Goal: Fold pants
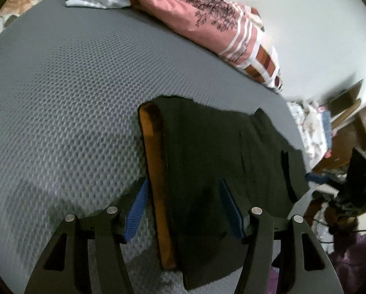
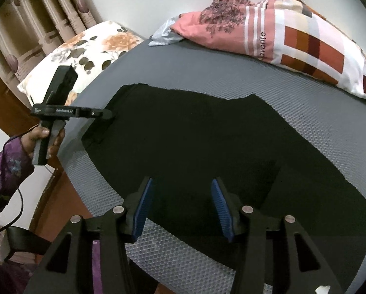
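Observation:
Dark pants (image 2: 207, 142) lie spread flat on the grey mattress (image 2: 232, 68). In the left wrist view the pants (image 1: 207, 147) show an orange-brown waistband strip (image 1: 156, 176) along their left edge. My left gripper (image 1: 184, 193) is open, its blue pads on either side of that waistband end, low over the cloth. In the right wrist view the left gripper (image 2: 107, 120) sits at the pants' far left end. My right gripper (image 2: 183, 193) is open and empty, just above the near edge of the pants.
A pink patterned pillow (image 2: 268, 29) and a white cloth (image 2: 163, 34) lie at the far edge of the mattress. A floral pillow (image 2: 84, 54) is at the left. The mattress edge (image 2: 104, 183) drops off near the grippers. Clutter (image 1: 318, 132) lies beside the bed.

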Demonstrator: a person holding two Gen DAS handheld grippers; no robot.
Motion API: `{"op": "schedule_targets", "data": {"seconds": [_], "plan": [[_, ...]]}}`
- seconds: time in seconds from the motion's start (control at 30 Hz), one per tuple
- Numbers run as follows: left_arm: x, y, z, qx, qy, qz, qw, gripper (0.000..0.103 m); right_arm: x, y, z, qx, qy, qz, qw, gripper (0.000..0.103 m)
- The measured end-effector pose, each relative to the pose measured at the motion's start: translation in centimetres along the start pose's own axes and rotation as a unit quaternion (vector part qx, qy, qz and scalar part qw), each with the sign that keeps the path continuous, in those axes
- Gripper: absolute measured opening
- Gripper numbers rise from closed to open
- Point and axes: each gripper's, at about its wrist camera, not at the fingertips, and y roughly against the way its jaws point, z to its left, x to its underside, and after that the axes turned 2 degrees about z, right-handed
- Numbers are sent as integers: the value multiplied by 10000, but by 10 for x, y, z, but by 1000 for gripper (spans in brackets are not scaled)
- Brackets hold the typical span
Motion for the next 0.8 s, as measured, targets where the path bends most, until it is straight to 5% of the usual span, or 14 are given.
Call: {"op": "schedule_targets", "data": {"seconds": [0.1, 0.27, 0.3, 0.33, 0.47, 0.6, 0.8], "plan": [[-8, -6, 5, 453, 124, 185, 9987, 66, -2, -5, 0, -81, -50, 34, 9999, 49], [-23, -13, 7, 639, 268, 339, 9970, 65, -6, -15, 3, -309, -156, 91, 9994, 54], [-24, -13, 6, 545, 230, 323, 9977, 57, -7, -16, 5, -347, -173, 99, 9992, 54], [-24, -15, 2, 306, 149, 316, 9989, 32, -8, -19, 6, -410, -195, 108, 9989, 54], [-18, -18, -1, 94, 283, 100, 9995, 25, -11, -24, 11, -580, -225, 123, 9980, 54], [-10, -3, -14, 292, 602, -304, 9973, 18, -19, -29, 8, -1213, -473, 59, 9915, 54], [-14, 19, -72, 905, 855, -530, 9908, 17, -36, -27, 5, -2411, -855, -415, 9658, 56]]}}
